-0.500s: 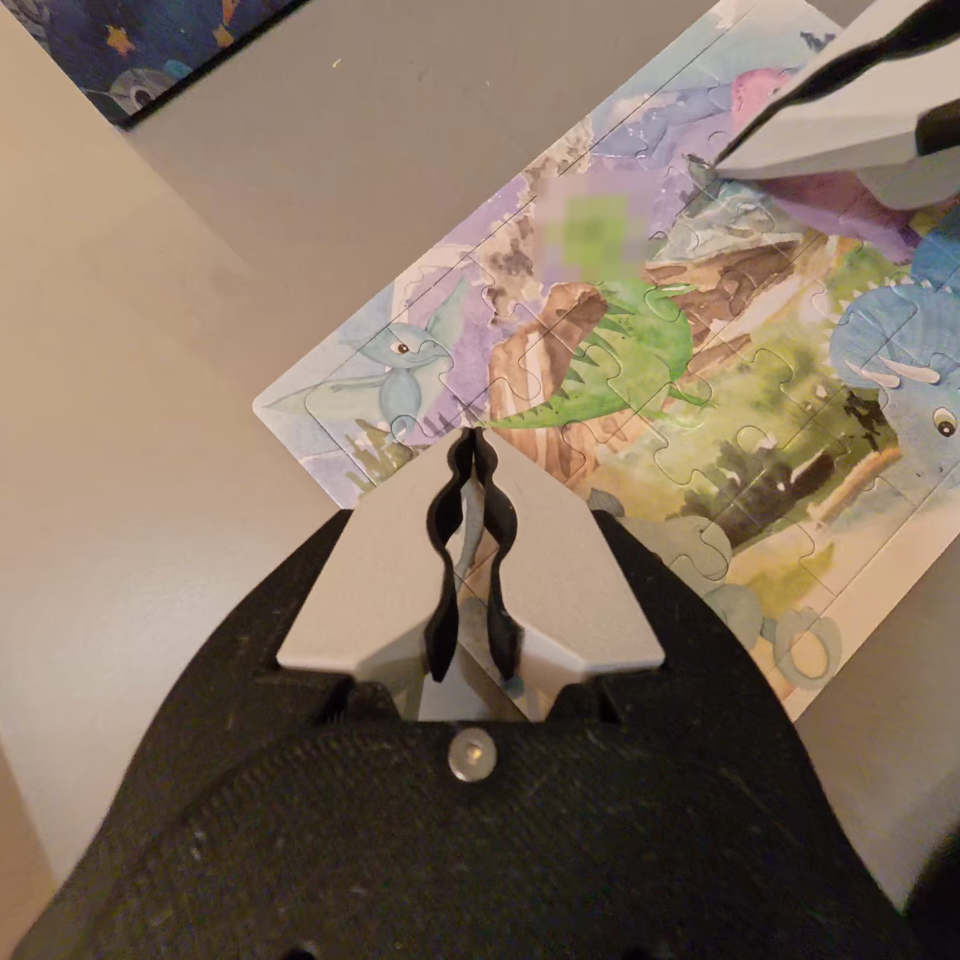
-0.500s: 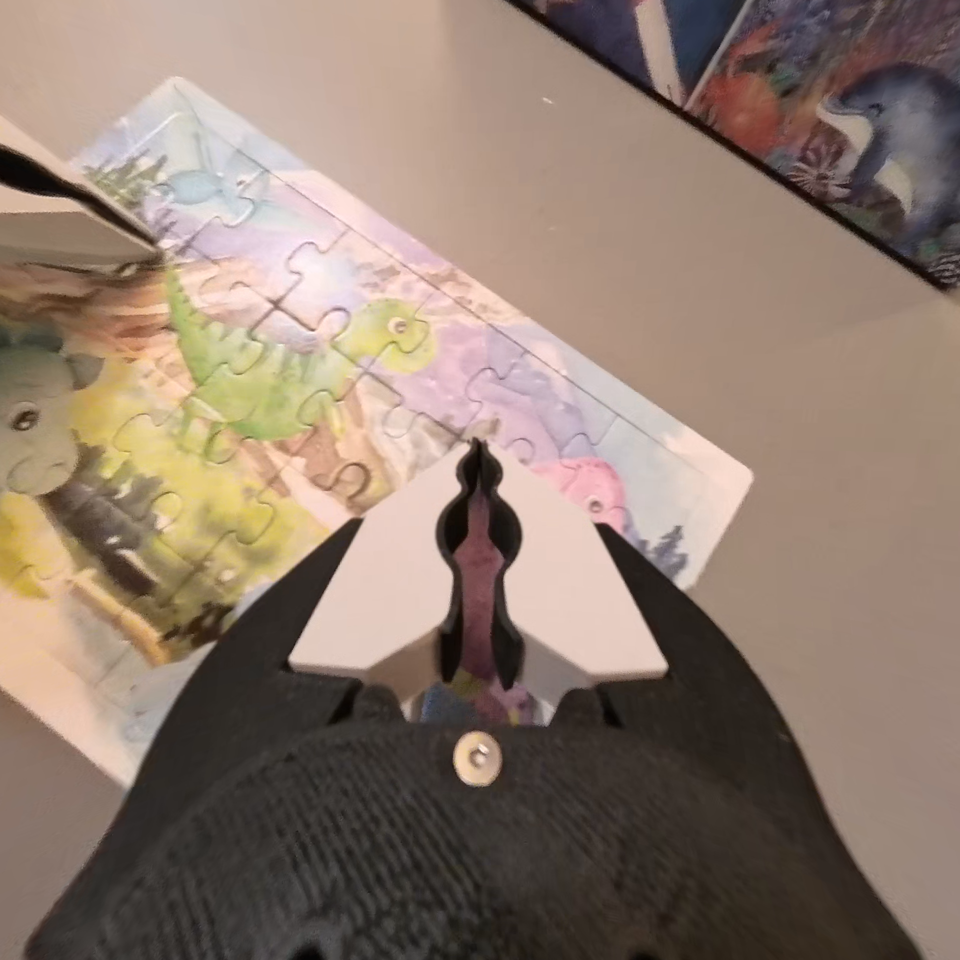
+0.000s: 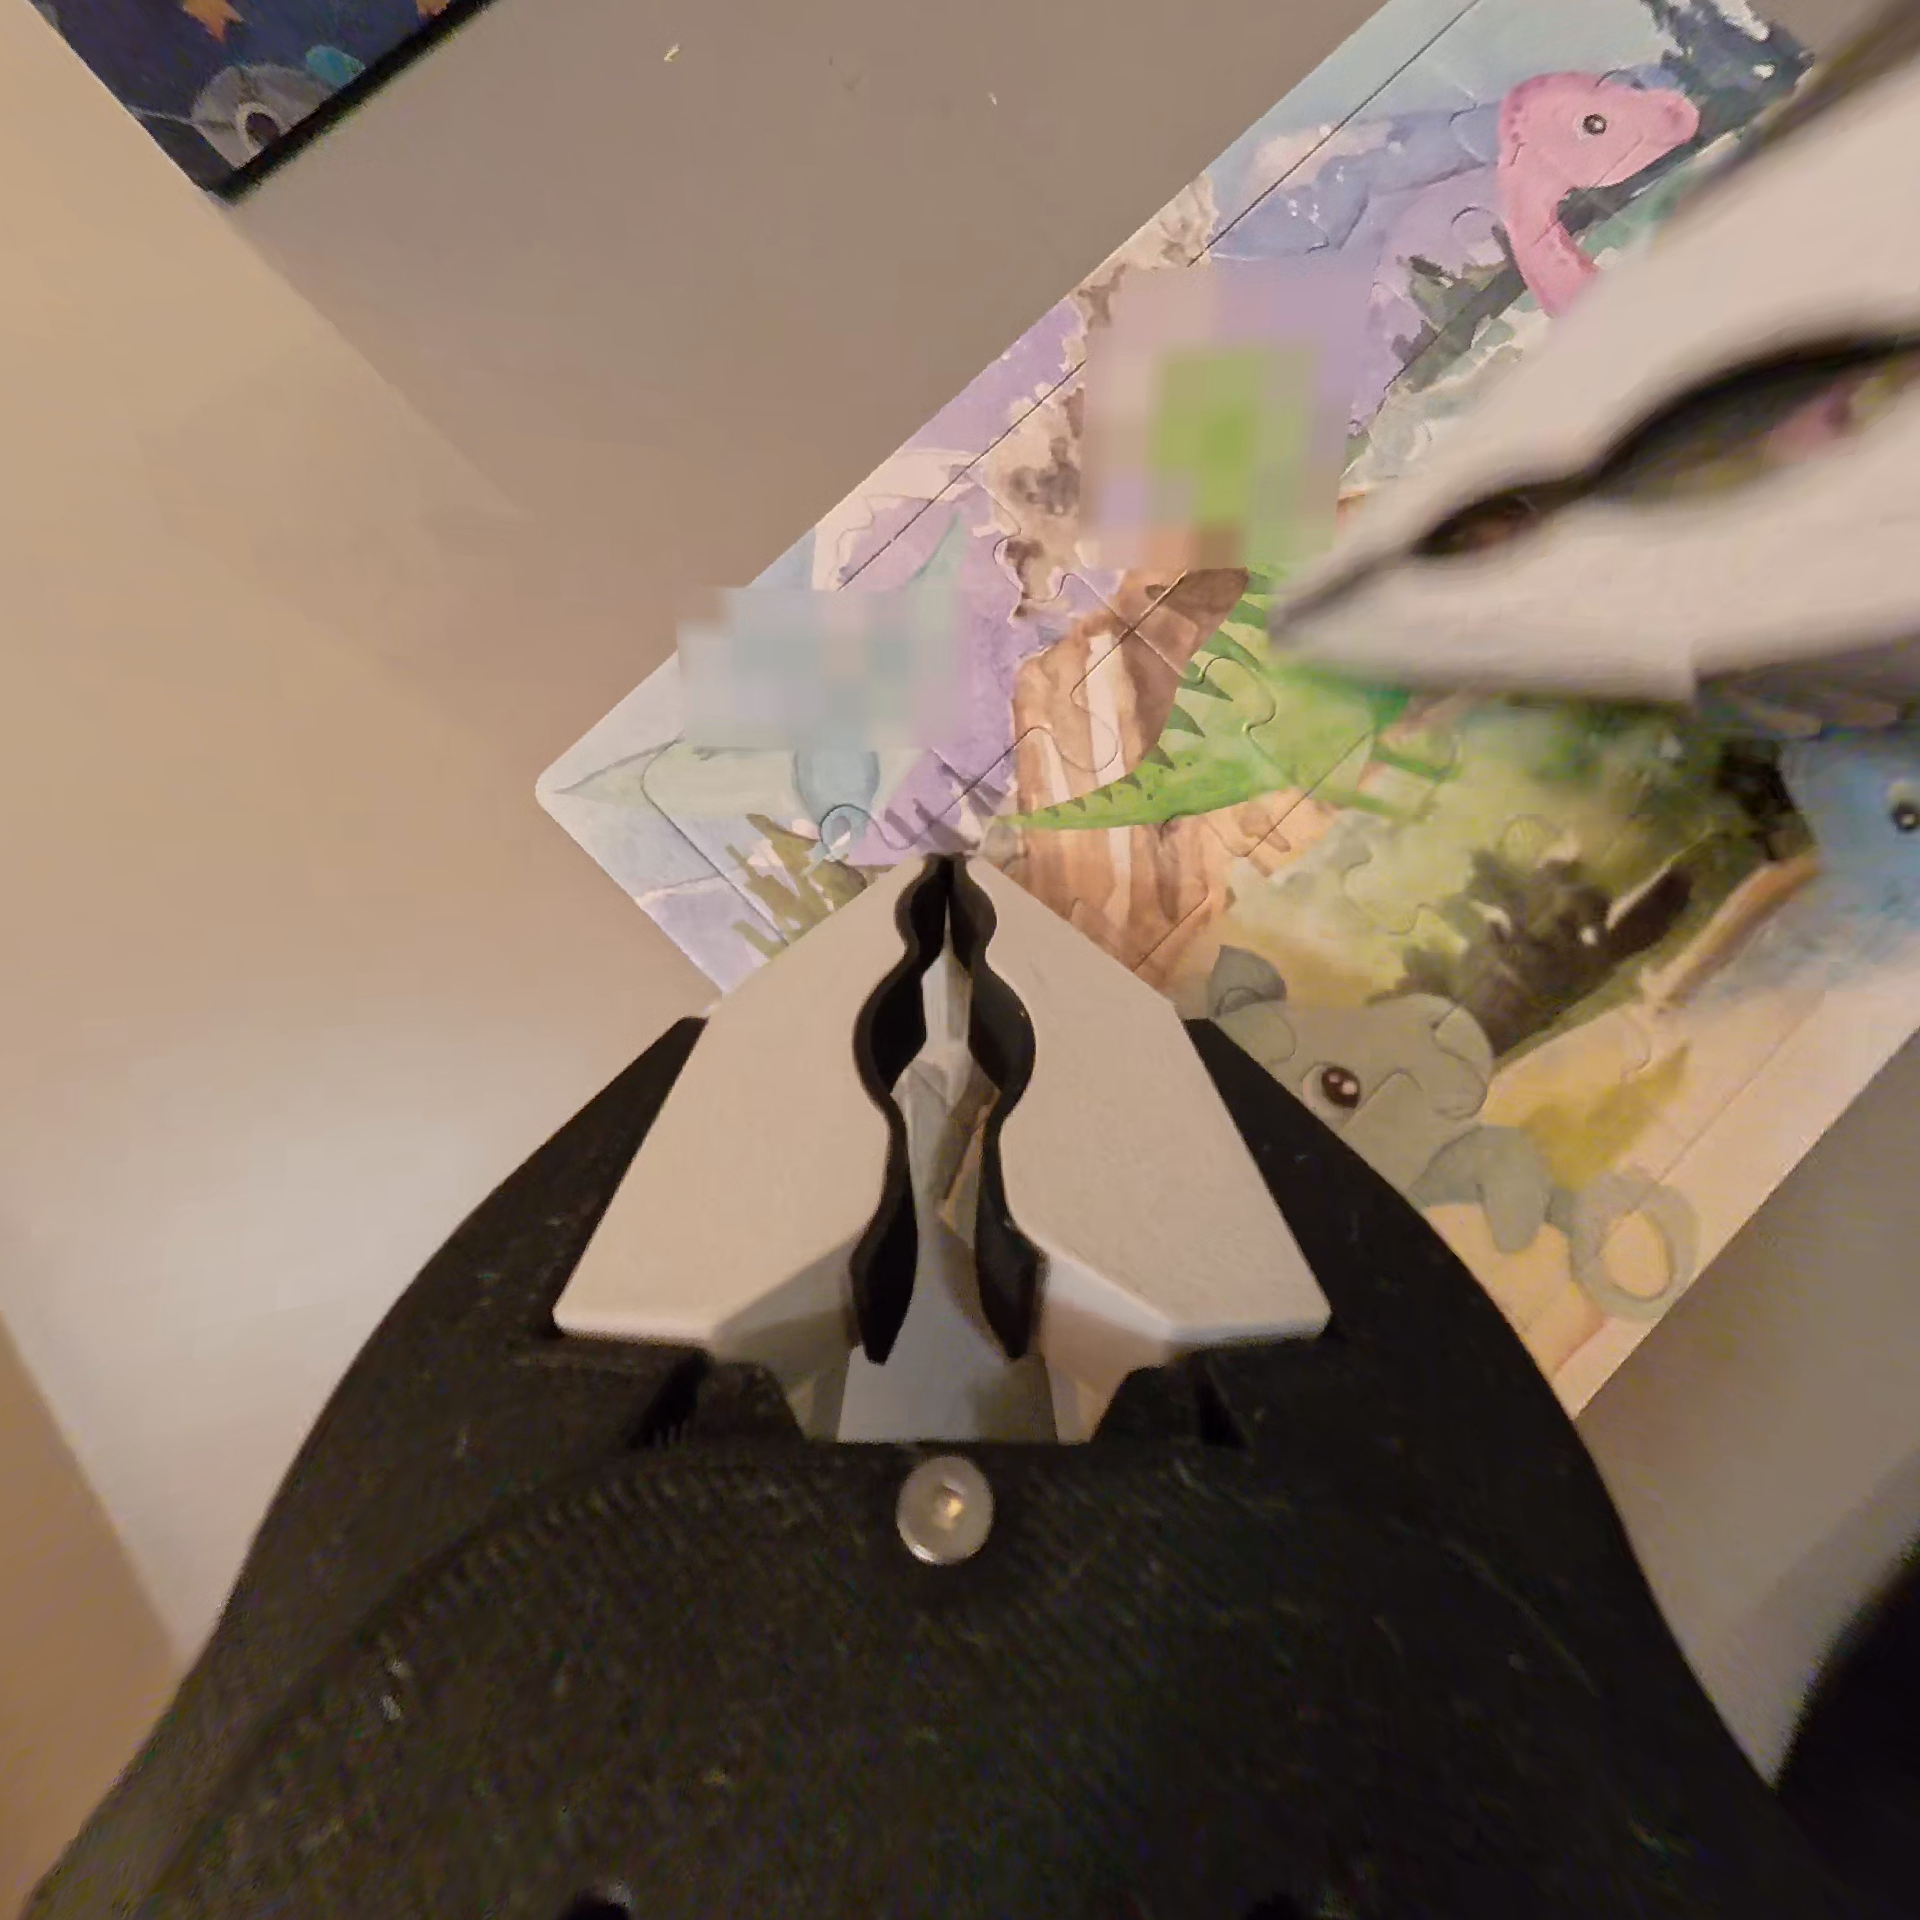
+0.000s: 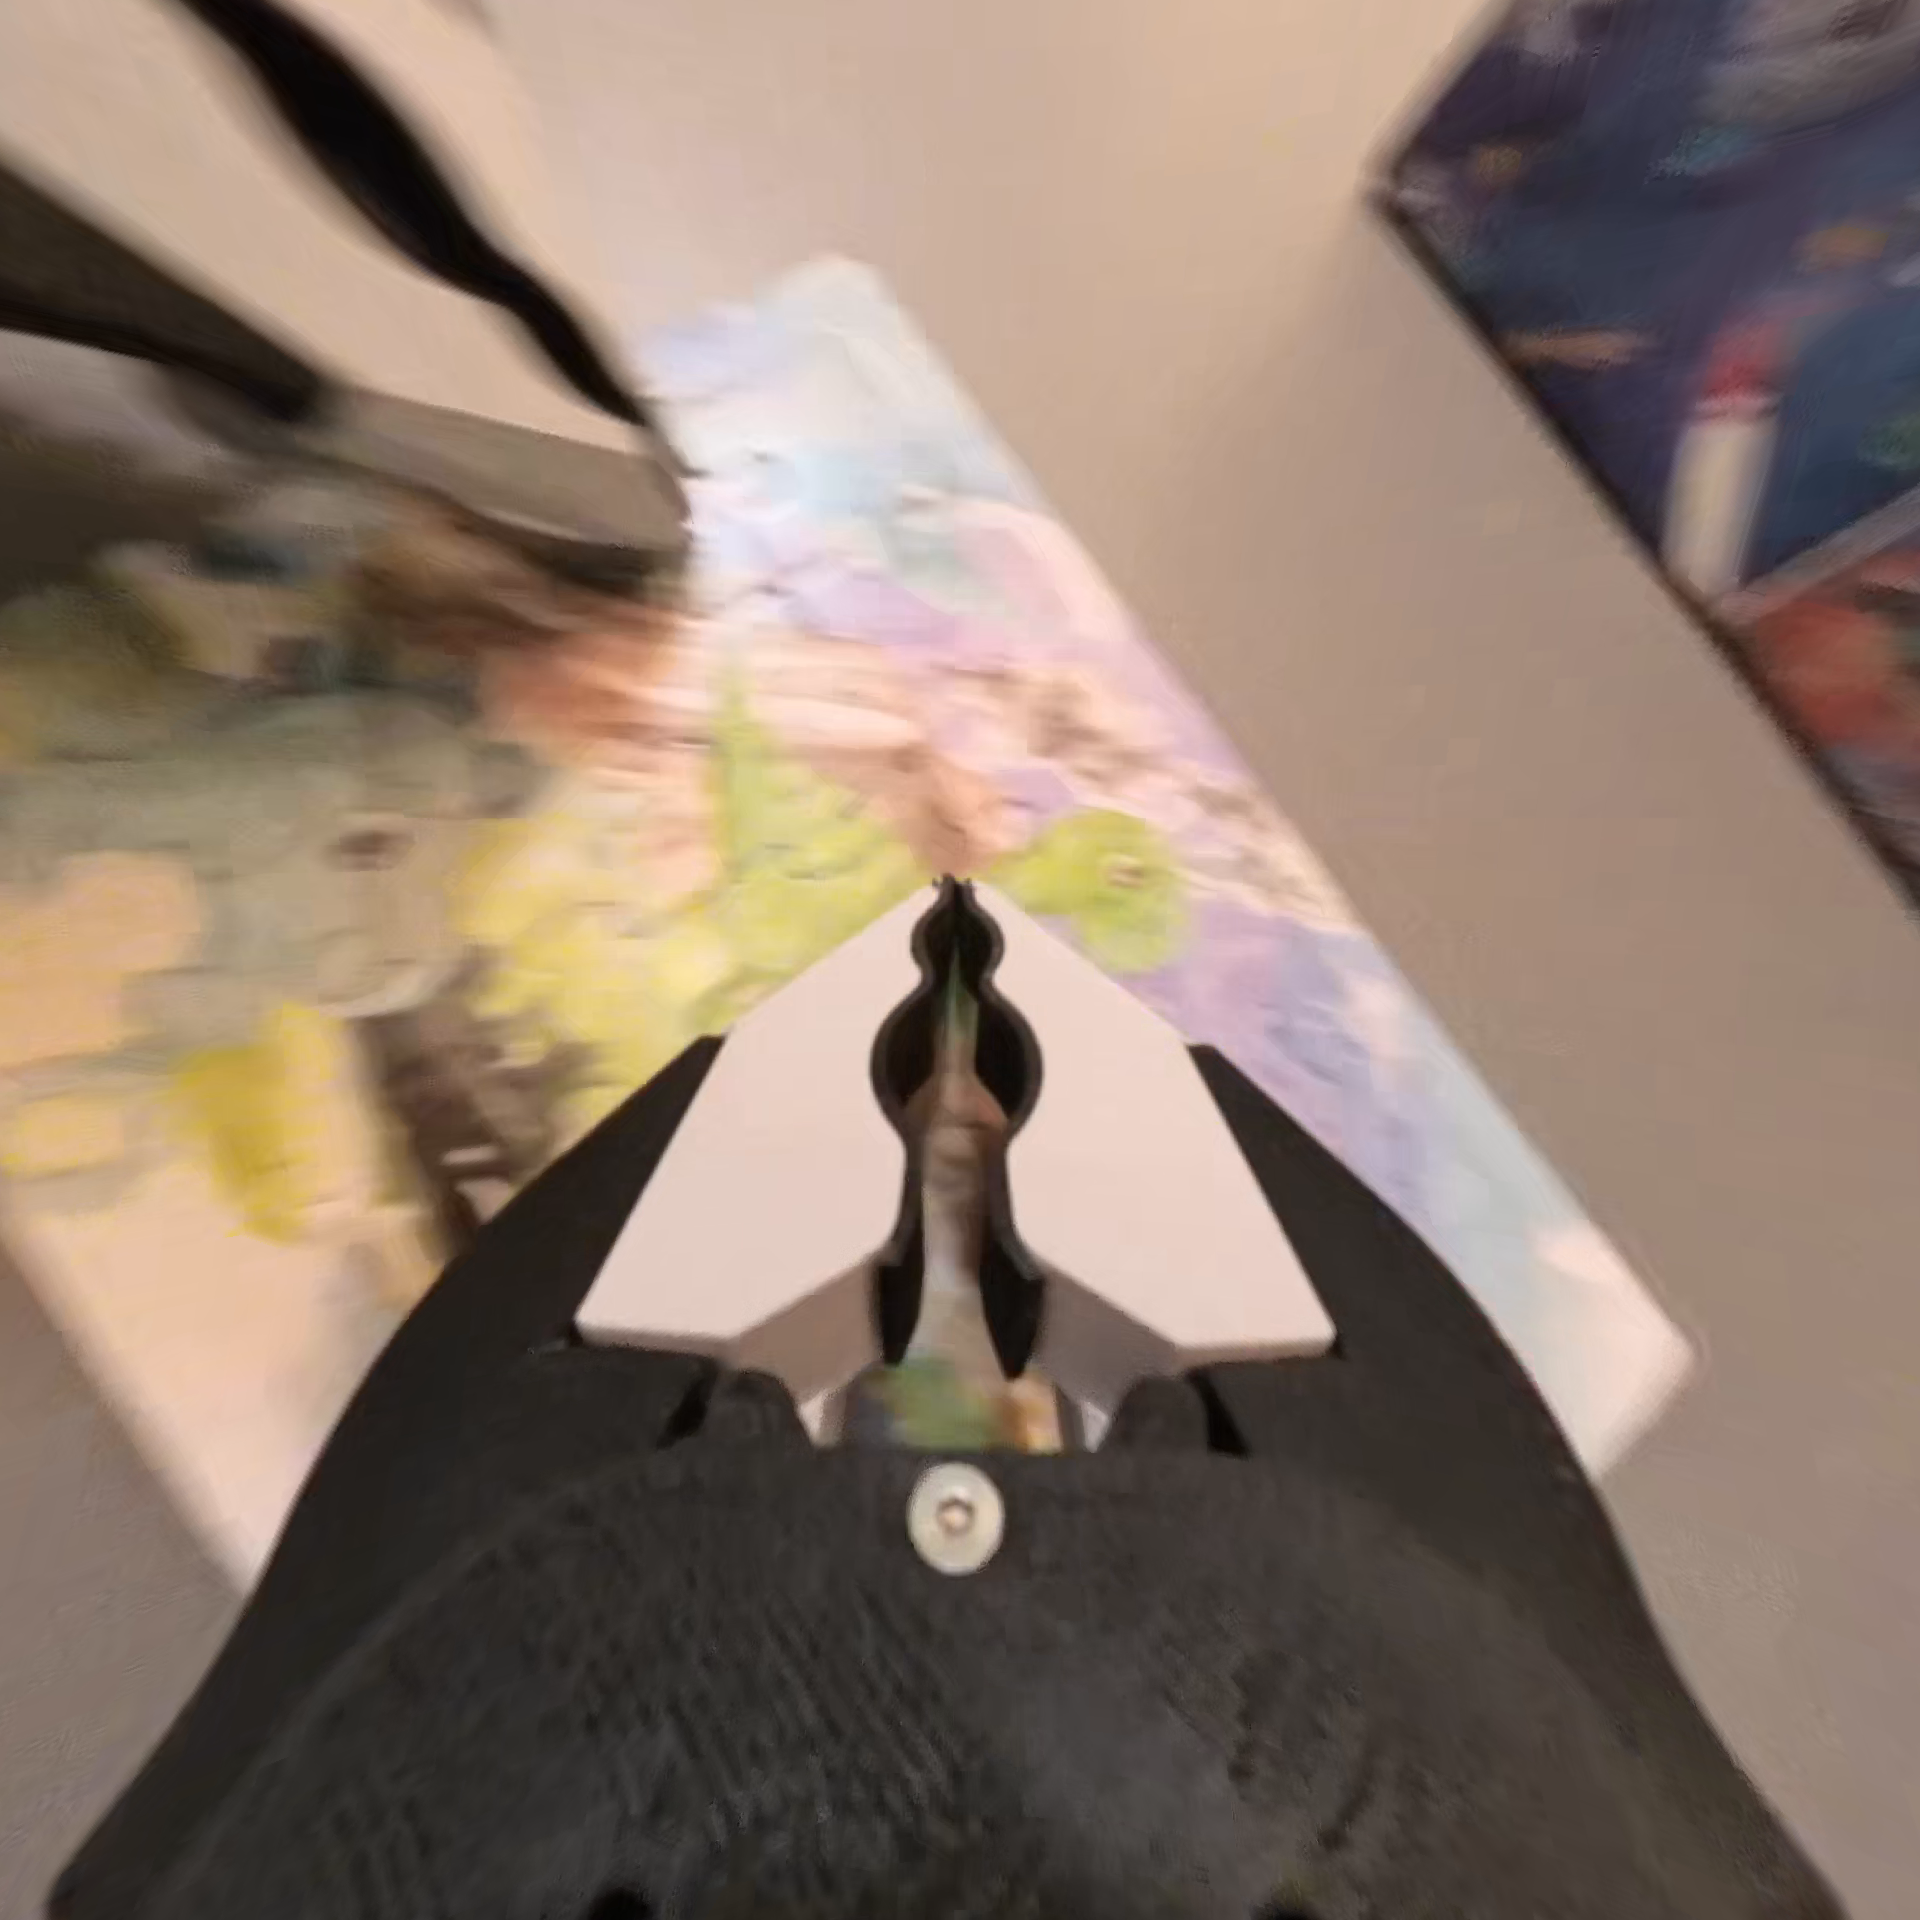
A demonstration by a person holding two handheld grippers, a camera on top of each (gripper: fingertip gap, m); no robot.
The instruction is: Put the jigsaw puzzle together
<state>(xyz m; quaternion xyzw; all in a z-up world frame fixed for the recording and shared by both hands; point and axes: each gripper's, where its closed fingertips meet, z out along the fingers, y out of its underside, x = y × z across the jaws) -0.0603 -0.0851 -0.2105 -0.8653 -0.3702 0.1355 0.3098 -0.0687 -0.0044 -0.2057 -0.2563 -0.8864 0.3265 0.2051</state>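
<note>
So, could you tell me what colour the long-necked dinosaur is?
Pink, clearest in the left wrist view.

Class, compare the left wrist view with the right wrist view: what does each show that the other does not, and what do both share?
Only the left wrist view shows the pink dinosaur and grey elephant-like animal sharply. Only the right wrist view, heavily blurred, shows a red patch on the dark picture board. Both show the assembled jigsaw puzzle with its green dinosaur, the left gripper and the right gripper, each shut and empty.
</note>
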